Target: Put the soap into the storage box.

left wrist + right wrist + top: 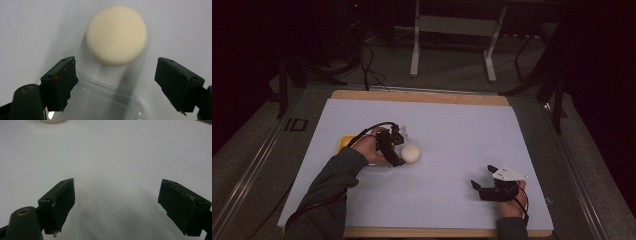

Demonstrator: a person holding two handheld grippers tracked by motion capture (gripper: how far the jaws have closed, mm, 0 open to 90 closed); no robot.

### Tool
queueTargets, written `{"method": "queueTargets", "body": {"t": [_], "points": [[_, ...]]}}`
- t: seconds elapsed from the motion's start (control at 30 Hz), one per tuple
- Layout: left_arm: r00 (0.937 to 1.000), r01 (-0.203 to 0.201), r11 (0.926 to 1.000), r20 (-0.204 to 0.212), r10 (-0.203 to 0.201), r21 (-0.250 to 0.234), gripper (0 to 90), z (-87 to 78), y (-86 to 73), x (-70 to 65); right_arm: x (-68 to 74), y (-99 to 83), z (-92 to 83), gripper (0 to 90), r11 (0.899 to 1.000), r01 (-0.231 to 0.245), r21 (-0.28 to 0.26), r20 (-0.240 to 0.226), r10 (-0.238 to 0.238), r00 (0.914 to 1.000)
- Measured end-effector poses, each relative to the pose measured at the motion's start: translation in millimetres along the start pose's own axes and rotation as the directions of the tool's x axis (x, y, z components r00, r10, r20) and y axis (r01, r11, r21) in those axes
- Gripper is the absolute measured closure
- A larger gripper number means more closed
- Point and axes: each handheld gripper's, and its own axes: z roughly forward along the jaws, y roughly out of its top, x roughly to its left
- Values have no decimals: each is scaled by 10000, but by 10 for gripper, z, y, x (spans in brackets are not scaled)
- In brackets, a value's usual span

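Left claw [398,145] released, jaws standing wide apart with nothing pressed between the pads, poised over the left middle of the table beside a pale round piece. Right claw [486,181] likewise released, jaws spread over bare white surface at the near right, well apart from everything else, gripped by the right hand [513,202] at the table's near edge. Largest first: wooden table [422,96] under a white sheet [452,130] covering nearly the whole top, with only a strip of wood showing at the far and near edges. Next down, clear plastic box [100,102], lying directly below the left claw's jaws in the left gripper view, rim and rounded corner visible, nothing seen inside the visible part. Touching or just beside it on the far left, a yellow piece [344,142], partly hidden behind the left hand [371,148]; lid or tray, cannot tell. Smallest, cream disc [116,35], round and smooth like a bar of soap, resting flat on the sheet just outside the box's rim, ahead of the open jaws and touching neither pad. Same disc seen at the top left edge of the right gripper view, far from those jaws.
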Motion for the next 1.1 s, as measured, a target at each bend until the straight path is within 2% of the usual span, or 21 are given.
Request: {"method": "queueTargets", "body": {"t": [0.3,0.8,1.1], "points": [[9999,96,10000,112,-96,10,150,83,37,25,-1,0,2,139,10000,35,-3,-3,-35,10000],[9998,24,9994,204,-31,335,145,169,114,35,-1,0,2,139,10000,43,-1,-13,-43,10000],[9996,-199,9972,198,185,727,131,201,174,34,-1,1,4,139,10000,69,30,-27,-69,10000]]}}
